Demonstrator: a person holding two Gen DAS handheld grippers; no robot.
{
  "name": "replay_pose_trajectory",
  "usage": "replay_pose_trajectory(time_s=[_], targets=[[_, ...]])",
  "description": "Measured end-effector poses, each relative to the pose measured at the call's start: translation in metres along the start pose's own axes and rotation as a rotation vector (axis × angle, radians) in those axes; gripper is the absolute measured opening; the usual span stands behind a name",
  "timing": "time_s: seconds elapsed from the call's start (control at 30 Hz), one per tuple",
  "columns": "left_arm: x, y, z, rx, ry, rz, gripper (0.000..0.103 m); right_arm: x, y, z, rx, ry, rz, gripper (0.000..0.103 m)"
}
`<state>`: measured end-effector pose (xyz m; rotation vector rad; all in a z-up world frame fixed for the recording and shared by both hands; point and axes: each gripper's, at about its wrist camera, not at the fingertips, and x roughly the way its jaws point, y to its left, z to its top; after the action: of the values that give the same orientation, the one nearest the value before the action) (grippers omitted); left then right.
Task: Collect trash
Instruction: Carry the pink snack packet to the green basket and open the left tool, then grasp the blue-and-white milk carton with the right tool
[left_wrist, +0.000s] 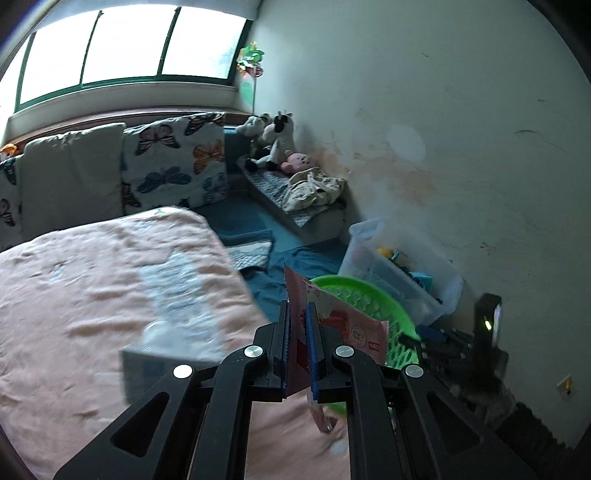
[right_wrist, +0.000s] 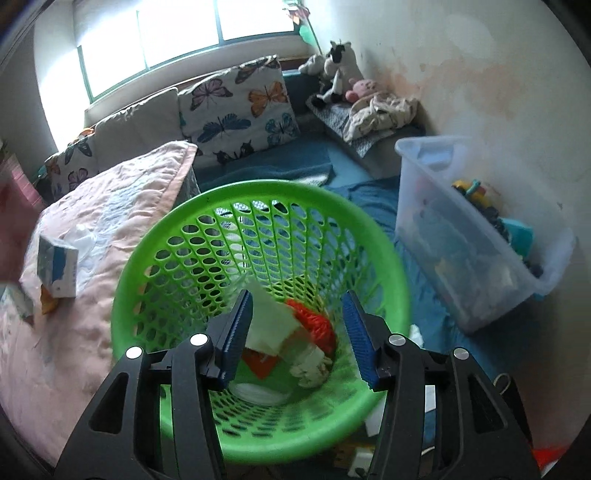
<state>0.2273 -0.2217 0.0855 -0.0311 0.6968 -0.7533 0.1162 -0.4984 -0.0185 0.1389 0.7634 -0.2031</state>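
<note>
1. The left tongs (left_wrist: 300, 314) are clamped on a pink wrapper (left_wrist: 343, 325), which stands up between the pads and sticks out above and to the right of them
2. Beyond the wrapper's far edge lies the green basket (left_wrist: 373, 295); its rim shows just right of the left tongs' tips
3. Left of and below the left tongs spreads a pink quilt (left_wrist: 92, 277); its right edge drops off just ahead of the tips onto blue floor cloth (left_wrist: 266, 284)
4. A blurred box (left_wrist: 155, 354) sits on the quilt just left of the left tongs
5. The right tongs (right_wrist: 297, 314) stand open over the basket's (right_wrist: 125, 295) mouth, with nothing pressed between the pads
6. Under the right tongs, in the basket's bottom, lie a white paper (right_wrist: 269, 317), an orange net (right_wrist: 317, 325) and other scraps
7. The basket's rim rings the right tongs' tips with clear room on both sides
8. Right of the right tongs a clear bin (right_wrist: 461, 251) of toys stands against the wall, apart from the basket, with a strip of blue floor between
9. Left of the right tongs a small box (right_wrist: 59, 269) sits on the quilt (right_wrist: 110, 206), near its edge
</note>
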Motion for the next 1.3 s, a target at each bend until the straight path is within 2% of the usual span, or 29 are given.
replay_pose_trajectory(time_s=[0.1,0.2,0.43,0.53,0.6,0.67,0.7,0.93,1.03,1.3], targets=[[0.019,-0.015,0.004,-0.009,0.008,-0.032,0.008,-0.016,-0.005,-0.005,-0.006,-0.029,-0.001,0.053],[0.04,-0.03,0.002,0.004,0.019,-0.033,0.008,-0.028,-0.01,-0.01,0.002,-0.049,0.002,0.054],[0.09,-0.045,-0.029,0.003,0.133,-0.013,0.01,-0.039,-0.016,-0.02,0.033,-0.047,0.037,0.054],[0.099,-0.045,-0.041,0.0,0.18,-0.015,0.01,-0.043,-0.011,-0.023,0.03,-0.049,0.048,0.054],[0.1,-0.043,-0.047,-0.001,0.199,-0.02,0.014,-0.045,-0.006,-0.024,0.027,-0.053,0.059,0.054],[0.096,-0.041,-0.051,-0.012,0.203,-0.016,0.027,-0.047,-0.002,-0.023,0.024,-0.054,0.074,0.054],[0.094,-0.039,-0.052,-0.013,0.197,-0.012,0.028,-0.047,0.0,-0.023,0.022,-0.056,0.078,0.054],[0.058,-0.015,-0.063,-0.034,0.153,0.035,0.036,-0.051,0.022,-0.021,0.0,-0.062,0.136,0.055],[0.04,0.005,-0.071,-0.062,0.135,0.07,0.039,-0.051,0.034,-0.019,-0.018,-0.059,0.156,0.058],[-0.009,0.069,-0.091,-0.172,0.094,0.189,0.039,-0.047,0.077,-0.008,-0.127,-0.044,0.225,0.063]])
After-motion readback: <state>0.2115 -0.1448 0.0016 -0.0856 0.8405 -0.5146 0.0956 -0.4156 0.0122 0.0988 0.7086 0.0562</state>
